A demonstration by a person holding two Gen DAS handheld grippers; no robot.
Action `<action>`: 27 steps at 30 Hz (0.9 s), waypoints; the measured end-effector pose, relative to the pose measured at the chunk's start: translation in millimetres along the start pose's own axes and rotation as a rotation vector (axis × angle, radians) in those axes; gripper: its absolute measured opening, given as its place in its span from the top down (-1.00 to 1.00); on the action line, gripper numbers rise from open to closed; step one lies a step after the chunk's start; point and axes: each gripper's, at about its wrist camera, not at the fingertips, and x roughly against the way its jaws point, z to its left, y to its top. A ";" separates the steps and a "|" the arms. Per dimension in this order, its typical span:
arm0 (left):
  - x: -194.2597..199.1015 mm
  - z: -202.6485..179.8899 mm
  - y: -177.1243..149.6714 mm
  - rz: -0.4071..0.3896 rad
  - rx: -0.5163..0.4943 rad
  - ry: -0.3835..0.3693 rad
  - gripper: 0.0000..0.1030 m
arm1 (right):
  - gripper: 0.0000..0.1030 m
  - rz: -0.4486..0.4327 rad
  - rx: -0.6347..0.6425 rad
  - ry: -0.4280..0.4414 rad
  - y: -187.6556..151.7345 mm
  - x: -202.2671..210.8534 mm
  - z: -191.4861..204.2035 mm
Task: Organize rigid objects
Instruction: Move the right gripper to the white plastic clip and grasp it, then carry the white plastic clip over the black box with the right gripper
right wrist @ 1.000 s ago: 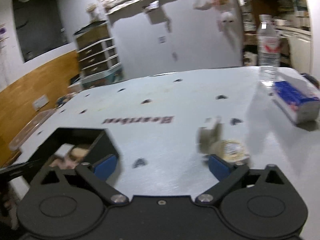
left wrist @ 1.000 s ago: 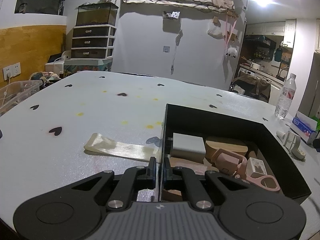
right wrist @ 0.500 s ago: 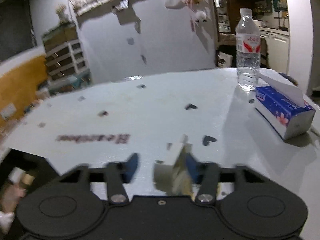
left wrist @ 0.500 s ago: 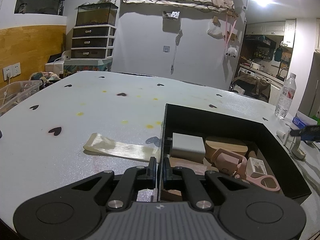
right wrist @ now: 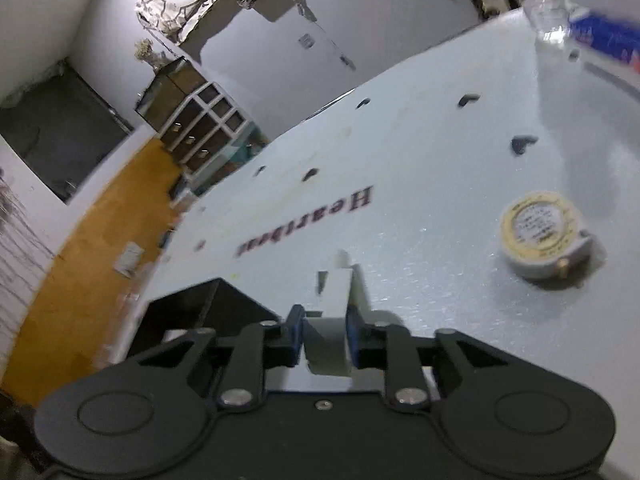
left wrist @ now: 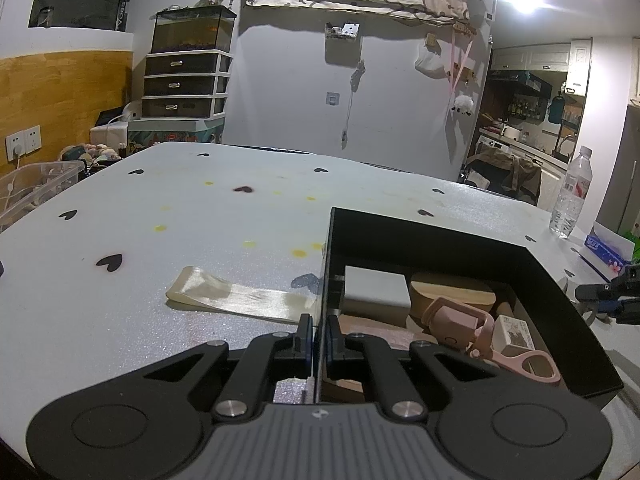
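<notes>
Left wrist view: left gripper point(left wrist: 318, 336) sits at 6 o'clock, jaws pinched narrow on the near left wall of the black box point(left wrist: 440, 236), one finger outside, one inside. Box fills the 3 to 5 o'clock area of the white table point(left wrist: 180, 220). Inside the box: grey block point(left wrist: 376, 290) at the back left, tan wooden piece point(left wrist: 452, 298) beside it, pink plastic tool point(left wrist: 476, 330) lying across the middle, small white printed box point(left wrist: 514, 332) touching the pink tool at right. Clear flat bag point(left wrist: 236, 296) lies on the table at 9 o'clock of the box, its end reaching the box wall. Water bottle point(left wrist: 570, 194) and blue tissue pack point(left wrist: 608, 246) stand at 2 to 3 o'clock near the table edge. Right gripper point(left wrist: 612, 300) pokes in at 3 o'clock, just outside the box's right wall; its grip can't be read from here.

Right wrist view: tilted and blurry. Right gripper point(right wrist: 322, 326) at 6 o'clock, blue pads closed onto a white plastic piece point(right wrist: 334, 312) that sticks up between them, off the table. Black box point(right wrist: 208, 306) corner shows at 8 o'clock, near the gripper. Round tape measure point(right wrist: 540, 232), yellow face up, lies flat on the table at 3 o'clock, well apart from the gripper. Tissue pack point(right wrist: 608, 36) and bottle base blurred at 1 o'clock.
</notes>
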 end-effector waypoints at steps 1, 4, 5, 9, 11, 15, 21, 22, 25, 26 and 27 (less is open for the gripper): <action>0.3 0.1 0.4 0.000 0.000 0.000 0.87 | 0.10 -0.018 0.062 -0.059 -2.4 1.3 5.4; 0.3 0.1 0.3 0.000 0.001 -0.001 0.87 | -0.03 -0.040 0.151 -0.133 -2.5 4.2 8.6; 0.2 0.0 0.3 0.000 0.001 -0.002 0.87 | -0.14 -0.042 0.152 -0.129 -2.0 5.0 7.9; 0.2 -0.2 0.5 0.000 0.001 -0.001 0.87 | -0.30 -0.044 0.195 -0.103 6.6 1.3 4.4; 0.2 -0.2 0.6 0.000 0.000 -0.001 0.87 | -0.35 -0.042 0.232 -0.122 9.7 -3.9 7.1; 0.2 -0.2 0.4 0.000 0.000 -0.001 0.87 | -0.35 0.004 0.302 -0.118 13.6 -18.9 10.1; -0.1 -0.3 0.8 0.000 0.002 -0.003 0.87 | -0.31 0.050 0.372 -0.144 12.7 -34.0 11.8; 0.3 -0.3 0.9 0.000 0.002 -0.003 0.87 | -0.30 0.052 0.383 -0.148 11.9 -35.0 13.3; 0.2 -0.3 1.0 0.000 0.002 -0.003 0.87 | 0.02 0.054 0.397 -0.132 10.0 -33.2 15.3; 0.1 -0.3 0.9 0.000 0.002 -0.004 0.87 | 0.06 0.053 0.400 -0.139 9.0 -32.4 16.2; 0.3 -0.3 1.0 0.000 0.002 -0.004 0.87 | 0.07 0.054 0.404 -0.151 8.5 -31.8 17.9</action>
